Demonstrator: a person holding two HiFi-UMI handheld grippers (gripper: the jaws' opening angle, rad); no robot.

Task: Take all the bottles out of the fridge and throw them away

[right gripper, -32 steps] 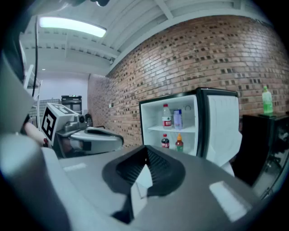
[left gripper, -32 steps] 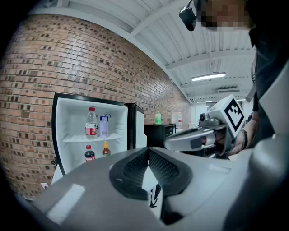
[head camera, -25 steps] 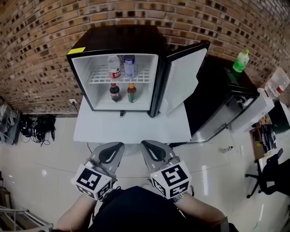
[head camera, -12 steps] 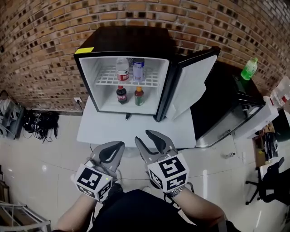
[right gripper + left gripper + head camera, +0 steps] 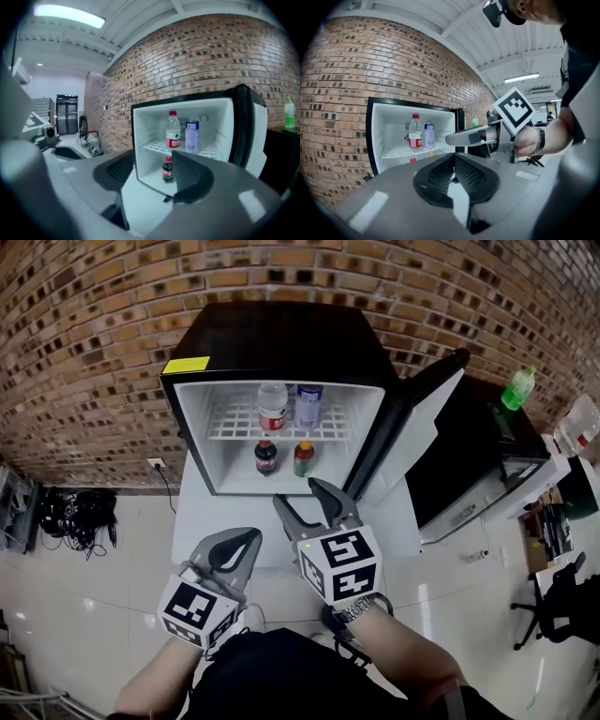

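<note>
The black mini fridge (image 5: 281, 334) stands open on a low white table (image 5: 214, 521). On its wire shelf stand a clear water bottle with a red label (image 5: 273, 407) and a blue-labelled bottle (image 5: 308, 405). Below them are a dark cola bottle (image 5: 266, 456) and an orange-capped bottle (image 5: 303, 457). My right gripper (image 5: 306, 498) is just short of the fridge opening. Its jaws have just been opening and now stand open with nothing between them; the cola bottle (image 5: 167, 169) shows beyond the gap. My left gripper (image 5: 236, 545) trails behind, lower left, shut and empty.
The fridge door (image 5: 422, 427) swings out to the right. A black cabinet at right carries a green bottle (image 5: 518, 386). Cables (image 5: 75, 521) lie on the floor at left, an office chair (image 5: 562, 601) stands at far right, and a brick wall is behind.
Both grippers have moved forward toward the fridge, the right one further. The right jaws went from shut to open. The left jaws stayed shut.
</note>
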